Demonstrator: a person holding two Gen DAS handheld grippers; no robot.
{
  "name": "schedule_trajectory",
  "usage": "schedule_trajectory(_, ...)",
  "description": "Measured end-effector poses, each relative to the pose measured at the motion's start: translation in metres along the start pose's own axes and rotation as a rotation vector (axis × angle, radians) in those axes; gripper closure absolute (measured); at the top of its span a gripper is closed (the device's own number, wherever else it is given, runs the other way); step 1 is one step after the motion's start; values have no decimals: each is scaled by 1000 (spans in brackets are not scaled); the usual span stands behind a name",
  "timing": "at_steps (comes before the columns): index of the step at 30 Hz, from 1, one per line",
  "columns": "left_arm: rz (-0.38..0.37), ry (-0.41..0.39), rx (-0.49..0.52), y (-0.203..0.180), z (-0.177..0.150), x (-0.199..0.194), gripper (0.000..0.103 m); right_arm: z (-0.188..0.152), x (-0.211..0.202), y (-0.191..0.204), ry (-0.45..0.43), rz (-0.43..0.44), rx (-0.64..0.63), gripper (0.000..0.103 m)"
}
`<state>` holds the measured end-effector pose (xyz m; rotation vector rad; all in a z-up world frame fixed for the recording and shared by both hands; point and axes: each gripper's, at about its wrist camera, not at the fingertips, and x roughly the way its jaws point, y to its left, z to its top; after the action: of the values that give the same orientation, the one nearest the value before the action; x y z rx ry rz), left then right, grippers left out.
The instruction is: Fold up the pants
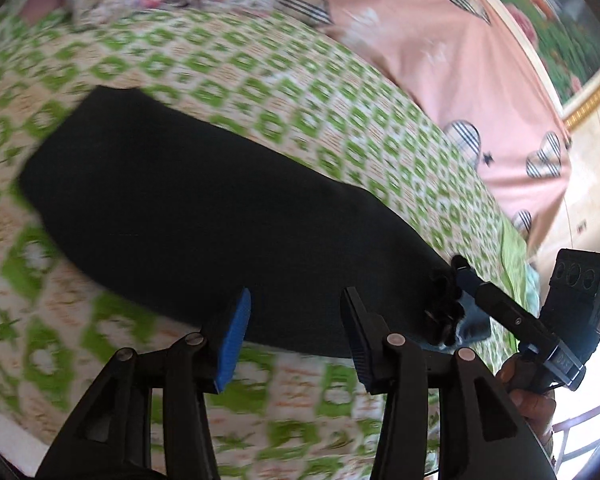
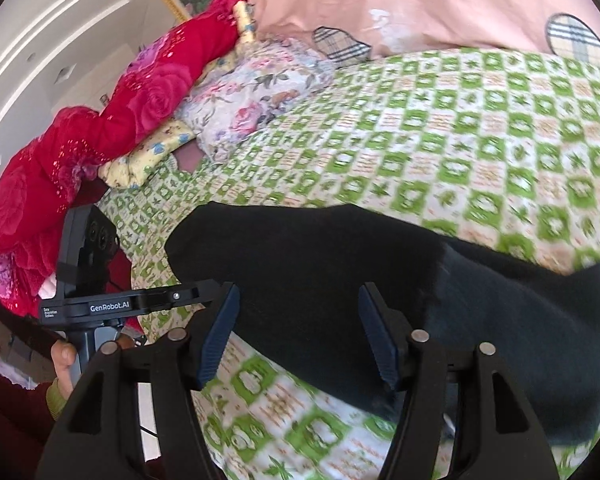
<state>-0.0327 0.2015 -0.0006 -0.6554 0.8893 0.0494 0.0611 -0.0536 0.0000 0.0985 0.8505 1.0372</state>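
The black pants (image 1: 188,204) lie as a long folded band on the bed's green-and-white checked sheet (image 1: 284,92).

Only the left wrist view shows the right gripper (image 1: 466,276) from outside: it reaches in from the lower right edge, its tip at the bunched end of the pants, with a hand (image 1: 528,396) below on its handle. From here I cannot tell whether it touches the cloth. A pink quilt with plaid hearts (image 1: 440,64) lies behind the sheet.

Only the right wrist view shows a red rose-patterned blanket (image 2: 100,120) and a floral pillow (image 2: 252,96) at the far left, and the body of the left gripper (image 2: 228,292) reaching in from the left, its jaws hidden, held by a hand (image 2: 62,360).

The left gripper (image 1: 296,332) has its jaws about half open, the pants' near edge seen between them; nothing is pinched. The right gripper (image 2: 300,336) has its jaws wider apart, over the black cloth, and holds nothing.
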Motion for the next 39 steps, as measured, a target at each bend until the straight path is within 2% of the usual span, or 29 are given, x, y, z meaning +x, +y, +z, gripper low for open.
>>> schedule_trajectory(3, 32, -29, -42, 21, 0, -15, 56, 12, 16, 10, 26, 12, -37, 35)
schedule_trajectory(6, 70, -60, -104, 46, -2, -31, 47, 25, 37, 25, 60, 31, -92, 35)
schedule_trajectory(12, 100, -73, -222, 88, 3, -38, 46, 55, 91, 54, 135, 69, -213, 34)
schedule_trajectory(18, 97, -60, -292, 109, 16, -27, 44, 81, 149, 73, 233, 101, -335, 34)
schedule_trajectory(24, 96, -63, -288, 112, 25, -14, 43, 100, 201, 90, 326, 190, -403, 34)
schedule_trajectory(29, 87, -73, -300, 113, 32, -7, 41, 102, 237, 105, 419, 202, -494, 35)
schedule_trajectory(30, 88, -79, -301, 112, 33, -6, 41, 102, 242, 106, 425, 197, -510, 38)
schedule_trajectory(31, 90, -79, -299, 112, 35, -4, 41, 103, 249, 105, 442, 195, -510, 57)
schedule_trajectory(32, 96, -79, -294, 111, 37, -1, 41, 105, 255, 102, 464, 190, -495, 68)
schedule_trajectory(33, 100, -80, -288, 110, 38, 0, 41, 109, 259, 97, 468, 186, -474, 71)
schedule_trajectory(34, 104, -86, -281, 109, 40, 2, 41, 113, 261, 91, 465, 203, -450, 80)
schedule_trajectory(35, 106, -90, -276, 108, 42, 4, 42, 115, 262, 87, 461, 215, -433, 84)
schedule_trajectory(39, 121, -104, -264, 106, 48, 10, 47, 118, 257, 80, 444, 259, -395, 86)
